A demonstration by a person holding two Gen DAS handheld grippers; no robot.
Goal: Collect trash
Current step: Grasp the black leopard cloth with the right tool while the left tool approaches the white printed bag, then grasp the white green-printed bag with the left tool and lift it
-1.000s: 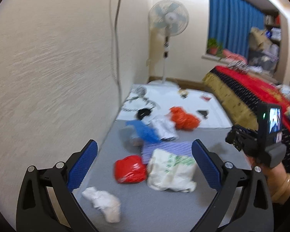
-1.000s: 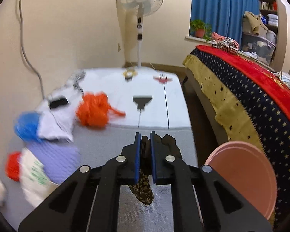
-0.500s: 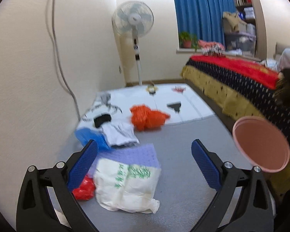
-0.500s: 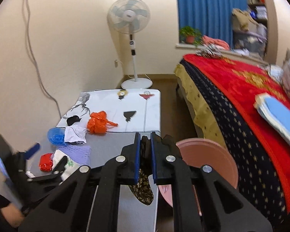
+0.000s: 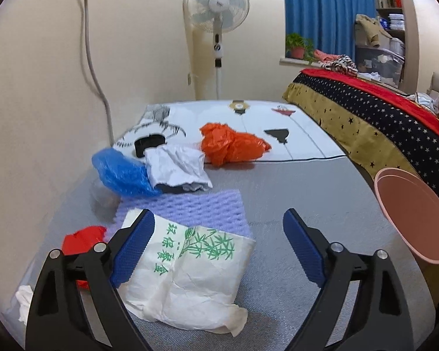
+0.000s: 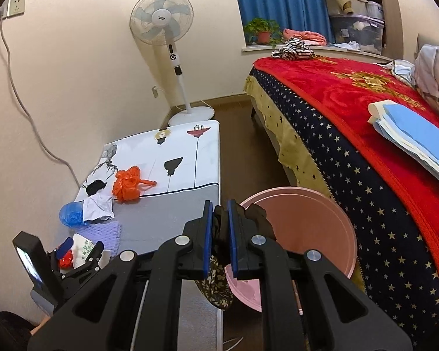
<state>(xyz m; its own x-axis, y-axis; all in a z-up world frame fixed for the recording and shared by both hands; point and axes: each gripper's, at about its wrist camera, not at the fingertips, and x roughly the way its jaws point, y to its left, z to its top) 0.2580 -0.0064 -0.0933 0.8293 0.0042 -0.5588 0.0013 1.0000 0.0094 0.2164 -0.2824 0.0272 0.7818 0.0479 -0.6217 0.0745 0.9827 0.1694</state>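
Grey matting (image 5: 307, 199) covers the low platform beside the cream wall, and most of the trash lies on it. Nearest, the left gripper (image 5: 219, 251) has its blue pads spread wide; the jaws have just been closing a little, and the white paper bag (image 5: 187, 275) with green printing lies under and between them, but the pads do not press it. Just left of this bag sits a red plastic wad (image 5: 83, 238), and a white crumpled tissue (image 5: 23, 298) lies at the near left edge. The right gripper (image 6: 219, 234) has its jaws pressed together on a dark patterned cloth (image 6: 216, 286), which hangs down beside the near rim of the pink basin (image 6: 310, 222) standing next to the bed (image 6: 351, 122). Farther on the mat I see a purple foam sheet (image 5: 196, 210), then a blue plastic bag (image 5: 120, 175) touching a white crumpled paper (image 5: 175, 166). Behind them an orange plastic bag (image 5: 231, 146) rests on the white printed sheet (image 5: 278, 128). Farthest stands a fan (image 5: 216, 3) near the blue curtain (image 5: 325, 8).
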